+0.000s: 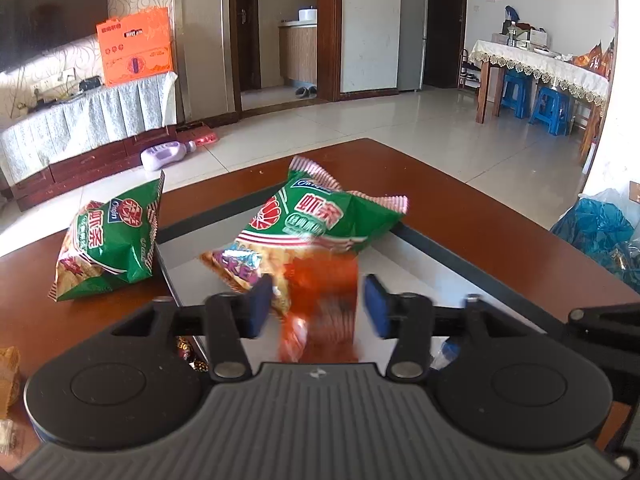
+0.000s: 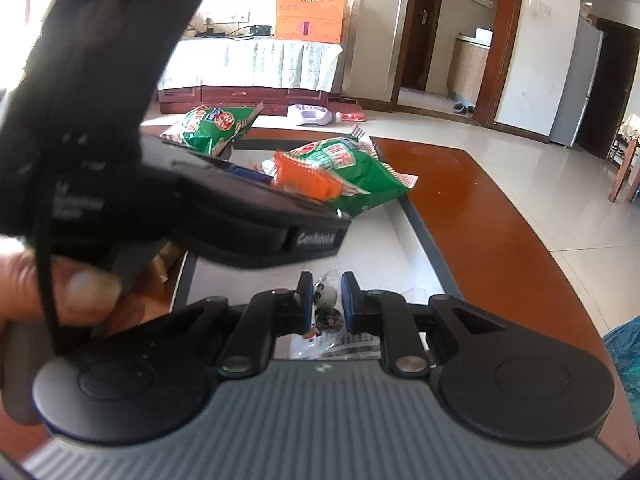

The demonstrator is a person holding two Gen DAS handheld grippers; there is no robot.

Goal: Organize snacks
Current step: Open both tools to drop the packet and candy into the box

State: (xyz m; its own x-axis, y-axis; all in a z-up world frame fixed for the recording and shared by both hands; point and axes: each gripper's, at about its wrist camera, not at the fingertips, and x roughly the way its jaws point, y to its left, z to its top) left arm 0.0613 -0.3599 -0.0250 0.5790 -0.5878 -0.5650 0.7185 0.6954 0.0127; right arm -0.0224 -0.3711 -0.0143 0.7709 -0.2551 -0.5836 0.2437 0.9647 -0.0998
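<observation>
My left gripper is open over the table's grey centre panel. A blurred orange snack packet hangs between its blue pads, with a gap showing on the right side. Behind the packet lies a green shrimp-chip bag. A second green bag rests on the brown wood to the left. My right gripper is shut on a small clear-wrapped snack, low over the panel. In the right wrist view the left gripper's black housing crosses the left half, held by a hand.
The brown table ends in a curved far edge above a tiled floor. A blue plastic bag sits at the right. Small wrapped snacks lie at the left edge. A purple bottle lies on the floor by the TV cabinet.
</observation>
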